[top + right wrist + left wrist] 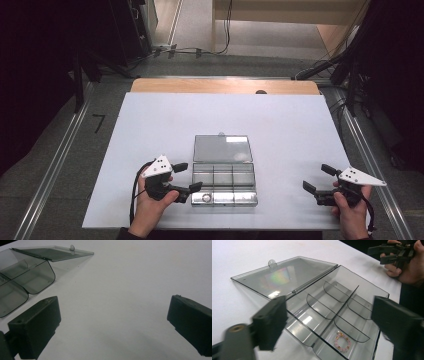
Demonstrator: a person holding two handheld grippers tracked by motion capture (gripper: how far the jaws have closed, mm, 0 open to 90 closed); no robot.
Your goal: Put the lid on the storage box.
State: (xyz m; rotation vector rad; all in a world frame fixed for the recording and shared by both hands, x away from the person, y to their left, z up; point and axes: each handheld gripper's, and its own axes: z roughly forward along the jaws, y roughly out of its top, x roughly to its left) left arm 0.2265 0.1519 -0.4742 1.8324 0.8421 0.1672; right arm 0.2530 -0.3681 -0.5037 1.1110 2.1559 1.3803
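- White board point(280, 125) covers most of our wooden table point(225, 85), with grey floor, metal rails and a few cables point(190, 50) running behind it.
- Sitting on the board is a smoky clear plastic organizer box point(223, 182), lid point(222, 148) flipped all the way back and lying flat on the far side.
- From the left gripper view we count 6 compartments, 2 rows of 3, split by curved dividers.
- 1 compartment, the corner one closest to our left gripper's jaws, holds a small pink bead bracelet point(341, 341) with a few gold beads. It lies flat on the compartment floor, between the 2 jaws as that camera sees it, touching neither.
- Left gripper point(185, 177): jaws spread wide apart, nothing between them. From above they point at the left end of the box; the near jaw tip looks right up against the box's corner, but we can't tell if it actually touches.
- Right gripper point(318, 179): jaws also released and wide, gripping nothing. It sits well apart from the box, off its right end, over bare white board.
- In the right gripper view the box's end compartments and the lid point(60, 252) sit off beyond the left jaw, and the stretch between the jaws is plain board.
- In the left gripper view the other hand point(409, 267) and its gripper show far past the box, at the top right.
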